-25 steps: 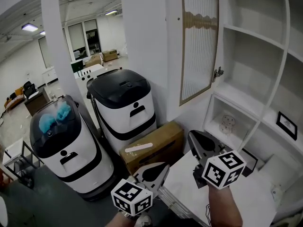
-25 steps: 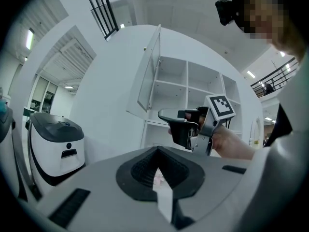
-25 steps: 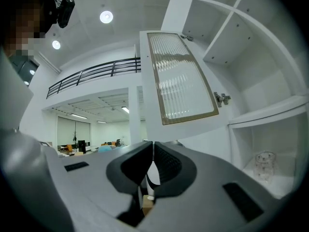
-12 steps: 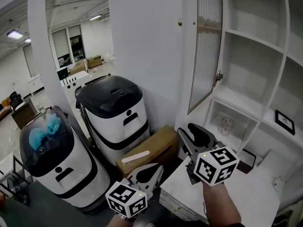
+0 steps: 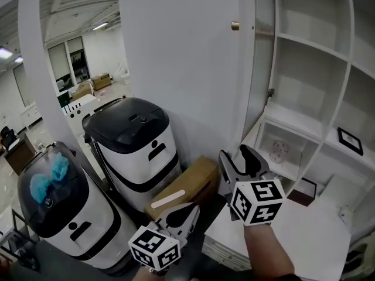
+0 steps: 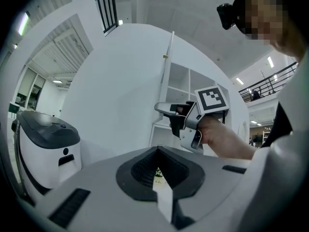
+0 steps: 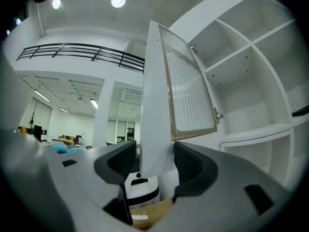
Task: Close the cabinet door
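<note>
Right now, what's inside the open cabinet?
Upper shelves look bare. A small clear ornament sits in the lower cubby, a framed picture on the shelf beside it. The right gripper, jaws opening around the door edge, hides the cubby's front corner.

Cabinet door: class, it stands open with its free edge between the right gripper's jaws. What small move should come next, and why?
Probably sweep the right gripper sideways toward the shelves, pushing the cabinet door round on its hinge. Its jaws are opening and straddle the door's edge without pressing it, and the door stands wide of the shelves.
</note>
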`<state>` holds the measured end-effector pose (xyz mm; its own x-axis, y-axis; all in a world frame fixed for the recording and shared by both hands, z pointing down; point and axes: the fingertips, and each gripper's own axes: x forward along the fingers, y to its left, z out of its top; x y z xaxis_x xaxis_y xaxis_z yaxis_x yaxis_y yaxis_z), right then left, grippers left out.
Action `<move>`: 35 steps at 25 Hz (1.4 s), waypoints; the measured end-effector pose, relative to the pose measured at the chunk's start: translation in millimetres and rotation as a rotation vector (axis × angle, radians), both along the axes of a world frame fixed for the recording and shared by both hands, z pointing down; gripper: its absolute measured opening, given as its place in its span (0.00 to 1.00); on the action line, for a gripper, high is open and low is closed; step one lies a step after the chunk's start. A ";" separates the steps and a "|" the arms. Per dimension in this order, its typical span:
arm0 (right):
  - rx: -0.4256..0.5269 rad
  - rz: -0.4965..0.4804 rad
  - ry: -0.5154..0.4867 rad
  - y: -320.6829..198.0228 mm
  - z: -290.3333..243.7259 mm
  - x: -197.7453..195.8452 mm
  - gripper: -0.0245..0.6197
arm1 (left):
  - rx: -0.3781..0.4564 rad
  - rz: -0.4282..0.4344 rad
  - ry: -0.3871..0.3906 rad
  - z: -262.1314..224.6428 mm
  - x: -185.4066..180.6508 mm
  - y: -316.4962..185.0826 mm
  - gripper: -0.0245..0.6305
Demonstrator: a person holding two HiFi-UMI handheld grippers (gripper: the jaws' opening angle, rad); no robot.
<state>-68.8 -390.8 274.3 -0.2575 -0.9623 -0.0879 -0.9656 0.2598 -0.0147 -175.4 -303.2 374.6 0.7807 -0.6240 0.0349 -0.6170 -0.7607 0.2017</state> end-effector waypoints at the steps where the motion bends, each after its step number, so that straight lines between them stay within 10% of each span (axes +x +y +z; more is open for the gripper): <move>1: -0.001 0.014 0.001 -1.2 0.6 0.6 0.38 | 0.001 0.006 -0.001 -0.1 -1.6 -1.2 0.04; 35: -0.004 0.165 0.060 63.6 1.6 90.2 0.36 | -0.016 0.343 0.009 11.4 103.2 11.8 0.04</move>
